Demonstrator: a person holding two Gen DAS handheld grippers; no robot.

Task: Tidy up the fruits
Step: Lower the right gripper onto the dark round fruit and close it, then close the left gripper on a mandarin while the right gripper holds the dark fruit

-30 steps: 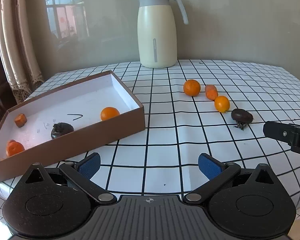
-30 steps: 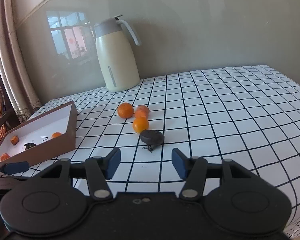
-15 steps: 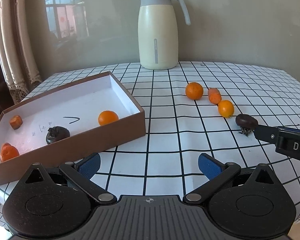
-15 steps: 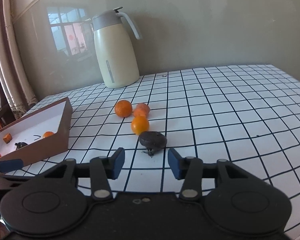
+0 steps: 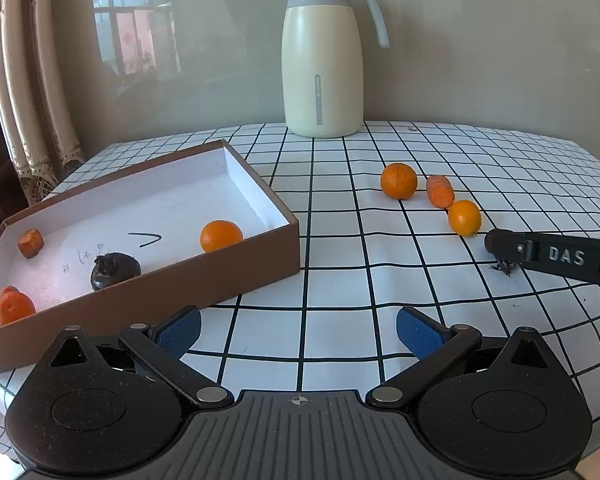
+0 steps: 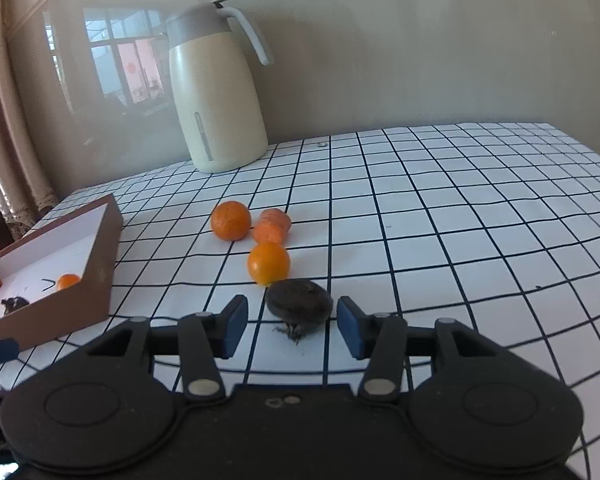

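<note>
A dark brown fruit (image 6: 299,307) lies on the checked tablecloth between the open fingers of my right gripper (image 6: 292,326), not clamped. Just beyond it lie an orange (image 6: 268,262), a carrot piece (image 6: 272,225) and a second orange (image 6: 231,220). The brown box (image 5: 236,268) at the left holds an orange (image 5: 221,235), a dark fruit (image 5: 115,270), a carrot piece (image 5: 31,242) and another orange (image 5: 13,306). My left gripper (image 5: 298,330) is open and empty above the cloth near the box's front corner. The right gripper's finger (image 5: 556,256) hides most of the dark fruit in the left wrist view.
A cream thermos jug (image 5: 322,60) stands at the back of the table against the wall. Curtains (image 5: 24,92) hang at the far left. The table's right edge curves away at the far right (image 6: 580,148).
My right gripper has moved forward until the dark fruit sits between its open fingers. My left gripper has drifted slightly back and stayed open.
</note>
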